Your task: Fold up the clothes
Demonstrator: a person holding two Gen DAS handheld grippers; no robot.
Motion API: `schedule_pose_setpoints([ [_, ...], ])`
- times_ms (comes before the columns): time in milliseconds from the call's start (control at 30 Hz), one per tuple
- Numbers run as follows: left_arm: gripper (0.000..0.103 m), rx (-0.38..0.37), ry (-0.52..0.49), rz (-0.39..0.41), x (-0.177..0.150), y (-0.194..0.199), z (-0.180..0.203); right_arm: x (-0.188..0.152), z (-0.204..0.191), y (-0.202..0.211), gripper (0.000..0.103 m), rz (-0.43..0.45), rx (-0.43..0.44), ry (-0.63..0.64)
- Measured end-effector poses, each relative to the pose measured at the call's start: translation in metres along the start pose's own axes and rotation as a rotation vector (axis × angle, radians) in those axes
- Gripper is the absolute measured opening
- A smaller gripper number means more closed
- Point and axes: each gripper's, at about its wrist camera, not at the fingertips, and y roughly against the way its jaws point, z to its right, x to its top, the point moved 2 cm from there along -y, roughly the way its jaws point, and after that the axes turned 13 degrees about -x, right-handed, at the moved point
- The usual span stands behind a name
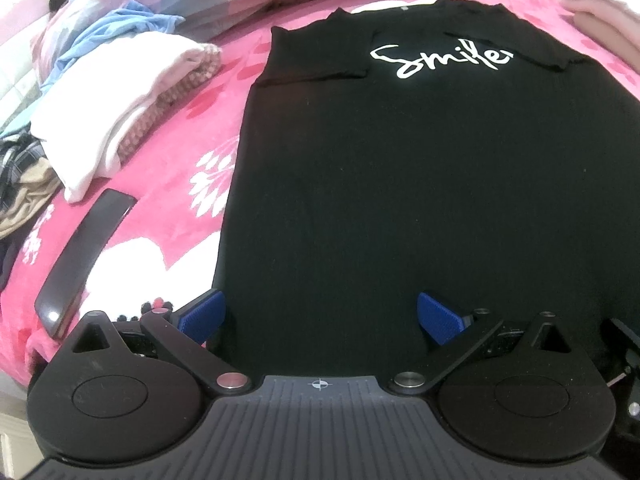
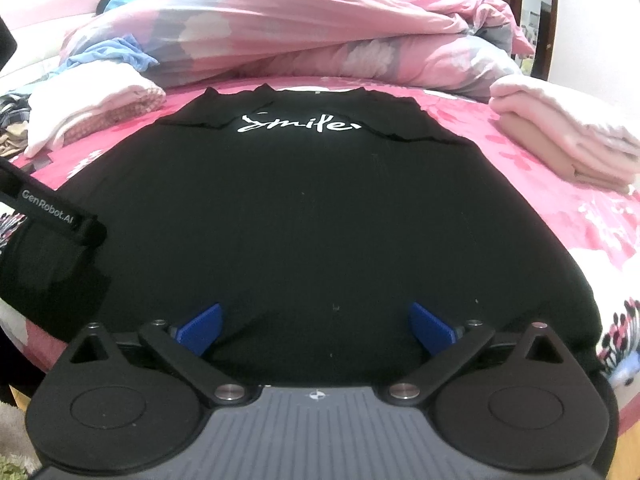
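Both grippers, left (image 1: 320, 316) and right (image 2: 316, 326), jaws apart over tee (image 1: 400, 184) hem at bed's near edge: pinch both corners evenly.

The black T-shirt's (image 2: 320, 220) near hem is hidden behind both gripper bodies.

Open passage over black T-shirt (image 1: 400, 200), hemmed by phone (image 1: 82, 260) and folded white garment (image 1: 120, 96) left, pink folded stack (image 2: 568, 136) right, heaped duvet (image 2: 320, 32) beyond.
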Motion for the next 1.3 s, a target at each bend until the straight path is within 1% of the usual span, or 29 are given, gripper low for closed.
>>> schedule_pose_setpoints([
  [200, 0.103, -0.004, -0.007, 0.011, -0.002, -0.001, -0.001, -0.01, 0.001, 0.008, 0.103, 0.011, -0.007, 0.018],
  [267, 0.103, -0.025, 0.008, 0.021, -0.004, 0.001, -0.004, -0.014, 0.001, 0.012, 0.103, 0.005, -0.006, 0.027],
  [333, 0.103, -0.078, 0.028, 0.03, -0.009, 0.003, -0.013, -0.018, 0.0, 0.019, 0.103, -0.005, 0.004, 0.043],
  [433, 0.103, -0.197, 0.066, 0.04, -0.023, 0.011, -0.032, -0.023, 0.005, 0.032, 0.102, -0.008, 0.02, 0.052],
  [533, 0.103, -0.257, 0.081, 0.067, -0.043, 0.023, -0.047, -0.025, 0.015, 0.044, 0.102, 0.001, 0.031, 0.028],
  [600, 0.103, -0.266, 0.072, 0.082, -0.056, 0.031, -0.053, -0.022, 0.027, 0.049, 0.102, 0.015, 0.02, -0.009],
  [667, 0.103, -0.266, 0.07, 0.081, -0.065, 0.035, -0.058, -0.015, 0.042, 0.052, 0.102, 0.034, 0.002, -0.056],
  [767, 0.103, -0.286, 0.081, 0.085, -0.077, 0.038, -0.067, -0.004, 0.068, 0.052, 0.102, 0.064, -0.032, -0.123],
  [867, 0.103, -0.318, 0.085, 0.123, -0.084, 0.043, -0.074, 0.005, 0.093, 0.046, 0.1, 0.067, -0.066, -0.193],
  [1000, 0.1, -0.351, 0.085, 0.175, -0.085, 0.044, -0.08, 0.009, 0.126, 0.035, 0.096, 0.04, -0.049, -0.338],
  [1067, 0.097, -0.361, 0.084, 0.188, -0.085, 0.043, -0.083, 0.008, 0.141, 0.029, 0.093, 0.02, -0.031, -0.414],
  [1100, 0.095, -0.363, 0.084, 0.188, -0.083, 0.041, -0.084, 0.007, 0.147, 0.026, 0.089, 0.012, -0.023, -0.442],
  [1167, 0.084, -0.368, 0.08, 0.188, -0.083, 0.038, -0.087, 0.005, 0.16, 0.02, 0.087, -0.004, -0.008, -0.498],
  [1200, 0.077, -0.37, 0.077, 0.187, -0.083, 0.037, -0.089, 0.003, 0.166, 0.017, 0.085, -0.014, 0.002, -0.527],
  [1233, 0.076, -0.371, 0.073, 0.187, -0.084, 0.036, -0.09, 0.002, 0.171, 0.015, 0.081, -0.025, 0.015, -0.545],
  [1267, 0.075, -0.373, 0.069, 0.187, -0.084, 0.036, -0.092, 0.0, 0.176, 0.012, 0.079, -0.036, 0.026, -0.563],
  [1300, 0.071, -0.373, 0.065, 0.188, -0.085, 0.035, -0.093, -0.001, 0.18, 0.01, 0.079, -0.044, 0.03, -0.578],
])
